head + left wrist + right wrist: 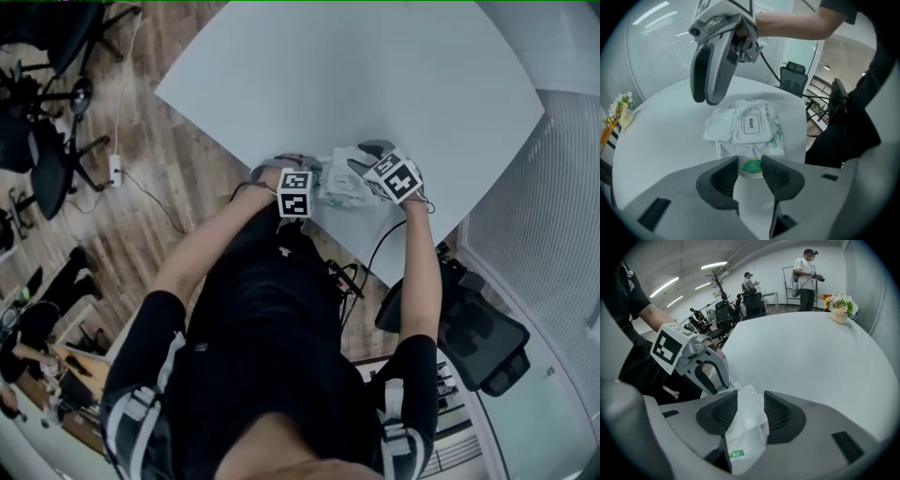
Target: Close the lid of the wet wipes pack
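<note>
Jaws of the left gripper [750,165] stand wide apart. The near end of the white soft-plastic wet wipes pack with green print [740,149] shows in the gap just past their tips, and the ribbed dark pads do not press on it. Jaws of the right gripper [750,401] are likewise spread wide, with the white pack filling the gap between them. Nothing shows the pads pinching it, so neither gripper has hold of anything.

The pack lies flat on the white round-edged table [661,140], close to the table's near edge, between the two grippers. Its white hinged plastic lid [718,127] is flipped open and lies flat beside the opening, to the left in the left gripper view. A rounded white sticker printed "OPEN" [751,123] covers the opening itself. In that view the right gripper hangs above the lid, its tips just over it.

Farther out, a small bunch of flowers [841,305] stands at the far edge of the table, and a black office chair [478,337] sits on the floor at the person's right.
</note>
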The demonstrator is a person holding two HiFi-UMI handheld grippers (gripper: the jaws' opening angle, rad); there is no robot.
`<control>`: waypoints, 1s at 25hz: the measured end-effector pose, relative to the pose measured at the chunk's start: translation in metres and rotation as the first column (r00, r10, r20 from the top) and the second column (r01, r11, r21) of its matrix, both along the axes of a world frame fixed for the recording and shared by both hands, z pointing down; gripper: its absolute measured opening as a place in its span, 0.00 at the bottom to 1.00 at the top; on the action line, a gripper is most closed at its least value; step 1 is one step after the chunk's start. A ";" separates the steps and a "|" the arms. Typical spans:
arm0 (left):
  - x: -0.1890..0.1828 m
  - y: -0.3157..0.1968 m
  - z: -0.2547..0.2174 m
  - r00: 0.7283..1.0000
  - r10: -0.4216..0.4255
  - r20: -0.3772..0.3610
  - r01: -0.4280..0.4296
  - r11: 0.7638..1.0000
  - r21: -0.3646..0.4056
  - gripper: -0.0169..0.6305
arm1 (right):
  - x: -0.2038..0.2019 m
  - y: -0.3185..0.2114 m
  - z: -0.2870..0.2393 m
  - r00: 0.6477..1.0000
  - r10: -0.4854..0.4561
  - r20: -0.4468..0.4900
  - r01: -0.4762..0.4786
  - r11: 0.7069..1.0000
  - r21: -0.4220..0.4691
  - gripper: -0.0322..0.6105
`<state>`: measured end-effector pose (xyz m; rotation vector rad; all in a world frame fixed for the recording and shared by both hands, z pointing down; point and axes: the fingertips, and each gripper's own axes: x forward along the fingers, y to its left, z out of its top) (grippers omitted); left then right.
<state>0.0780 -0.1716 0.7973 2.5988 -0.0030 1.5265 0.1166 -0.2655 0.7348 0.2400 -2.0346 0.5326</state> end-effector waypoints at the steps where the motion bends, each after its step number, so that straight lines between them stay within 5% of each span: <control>1: 0.000 0.001 -0.001 1.000 0.000 -0.001 0.000 1.000 -0.002 0.29 | -0.001 0.000 0.005 1.000 -0.027 -0.010 0.027 0.999 -0.020 0.35; 13: -0.004 0.001 0.002 1.000 -0.008 -0.028 0.007 0.999 -0.035 0.28 | -0.012 0.009 0.061 0.968 -0.241 -0.067 0.216 0.940 -0.262 0.32; 25: -0.006 0.004 0.002 1.000 -0.010 -0.022 0.009 0.999 -0.031 0.28 | -0.011 0.023 0.008 0.972 -0.233 -0.015 0.227 0.956 -0.188 0.14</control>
